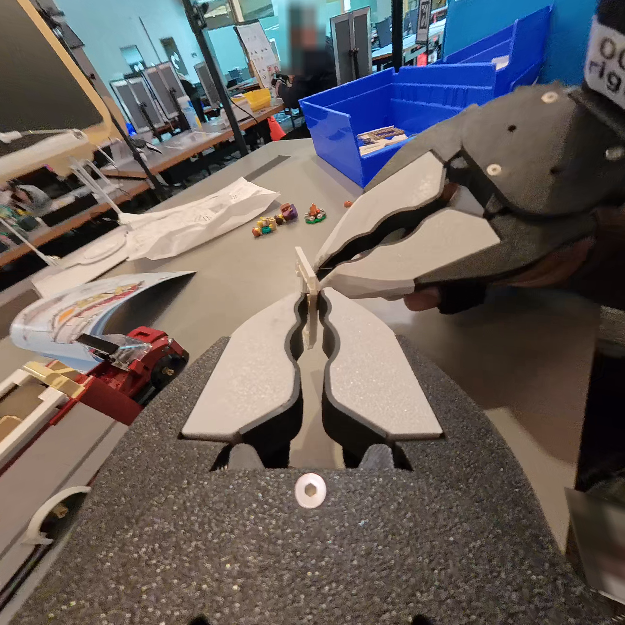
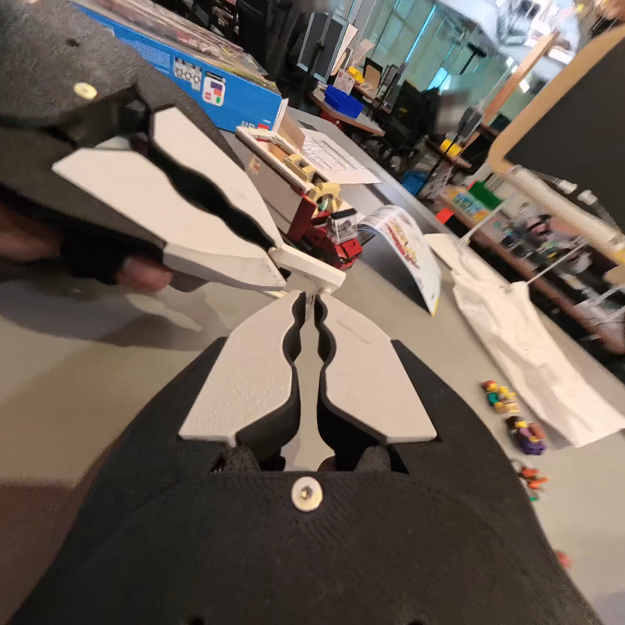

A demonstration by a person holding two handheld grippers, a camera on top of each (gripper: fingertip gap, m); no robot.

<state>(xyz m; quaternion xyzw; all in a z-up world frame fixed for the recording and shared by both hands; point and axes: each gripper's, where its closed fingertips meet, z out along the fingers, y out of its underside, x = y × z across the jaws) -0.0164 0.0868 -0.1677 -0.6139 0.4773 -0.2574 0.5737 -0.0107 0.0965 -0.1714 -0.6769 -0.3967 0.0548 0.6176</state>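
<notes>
The grey surface (image 1: 236, 287) carries one big, partly built brick vehicle (image 1: 111, 382) in dark red, white and tan on my left, roof open, so the build looks unfinished. Behind it in the right wrist view lies one blue product box (image 2: 216, 91). Two blue bins (image 1: 406, 111) stand at the far edge, the nearer holding some pale pieces. One curled instruction booklet (image 1: 84, 304) arches beside the vehicle, and one crumpled white paper bag (image 1: 203, 216) lies beyond it. Three small colourful brick builds (image 1: 287, 216) sit in a row near the bag.

My left gripper (image 1: 311, 297) has its fingers nearly together, pinching a white flat brick plate (image 1: 307, 270) held on edge above the surface. My right gripper (image 2: 309, 299) has its fingers closed to a narrow slit on a thin pale piece (image 2: 309, 306) pressed against that plate; the two are not yet clearly seated together.
</notes>
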